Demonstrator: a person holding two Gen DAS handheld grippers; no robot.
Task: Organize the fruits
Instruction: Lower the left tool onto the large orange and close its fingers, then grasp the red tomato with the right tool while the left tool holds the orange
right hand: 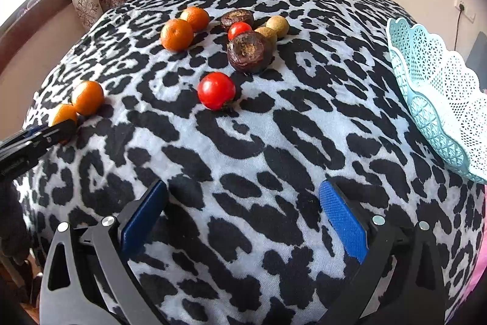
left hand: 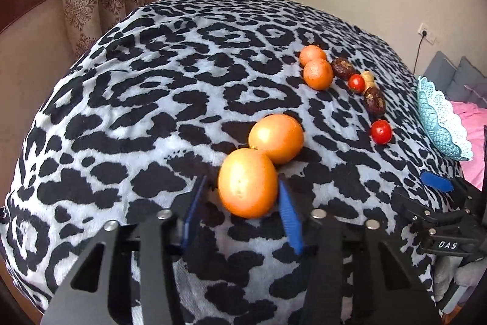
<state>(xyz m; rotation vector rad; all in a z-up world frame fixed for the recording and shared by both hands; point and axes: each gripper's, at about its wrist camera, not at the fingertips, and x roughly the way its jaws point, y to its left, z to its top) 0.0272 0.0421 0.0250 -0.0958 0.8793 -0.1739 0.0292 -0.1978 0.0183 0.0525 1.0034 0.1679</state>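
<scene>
My left gripper (left hand: 242, 188) is open, its blue pads on either side of a near orange (left hand: 247, 183); the right pad is at its skin, the left pad a little apart. A second orange (left hand: 276, 138) touches it behind. Two smaller oranges (left hand: 318, 74), two dark brown fruits (left hand: 373, 100), two red tomatoes (left hand: 381, 132) and pale round fruits (left hand: 368, 76) lie farther right. My right gripper (right hand: 242, 212) is open and empty over the cloth, short of a tomato (right hand: 216, 90). The left gripper also shows in the right wrist view (right hand: 57, 131) at the orange pair (right hand: 87, 98).
A leopard-print cloth (right hand: 274, 142) covers the table. A light blue lattice basket (right hand: 432, 99) stands at the right edge, also in the left wrist view (left hand: 441, 124). Curtain and wall lie behind; pink bedding (left hand: 474, 142) is off to the right.
</scene>
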